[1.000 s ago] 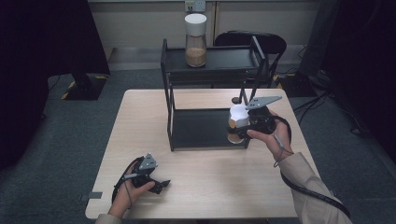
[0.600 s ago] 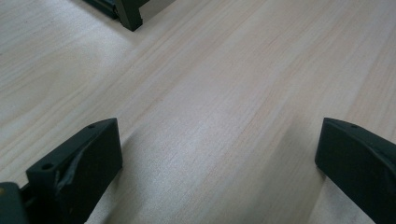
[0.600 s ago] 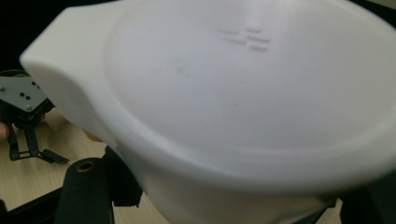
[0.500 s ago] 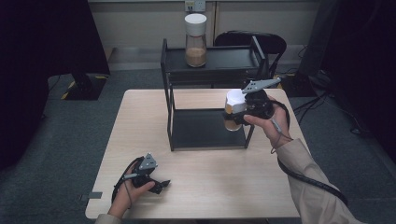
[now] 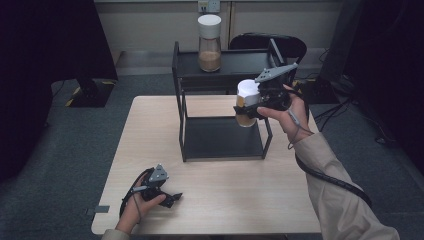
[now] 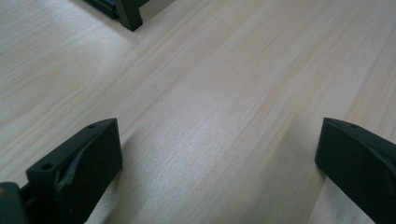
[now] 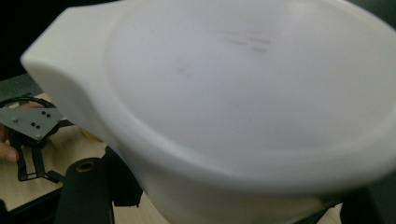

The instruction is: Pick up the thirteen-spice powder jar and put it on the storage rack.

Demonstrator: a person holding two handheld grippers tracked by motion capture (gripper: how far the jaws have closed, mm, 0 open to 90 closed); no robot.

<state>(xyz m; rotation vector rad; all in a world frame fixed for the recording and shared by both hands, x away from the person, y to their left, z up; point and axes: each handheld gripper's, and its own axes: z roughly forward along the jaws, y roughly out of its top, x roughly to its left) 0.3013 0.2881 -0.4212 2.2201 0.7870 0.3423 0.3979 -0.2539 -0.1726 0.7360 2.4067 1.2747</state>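
Your left gripper [image 5: 159,189] rests on the table [image 5: 225,200] in front of the black rack [image 5: 222,117], jaws spread and holding nothing. Your right gripper [image 5: 252,107] pinches the white-lidded jar [image 5: 246,102], held in the air at the rack's right front corner, between its two shelves. A matching jar [image 5: 209,42] stands on the top shelf; yours likely goes beside it.

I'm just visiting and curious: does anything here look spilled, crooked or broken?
Nothing spilled or broken that I can see. The right gripper holds a white-lidded jar upright in the air beside the black rack; a similar jar stands upright on the top shelf. The left gripper rests open on the table.
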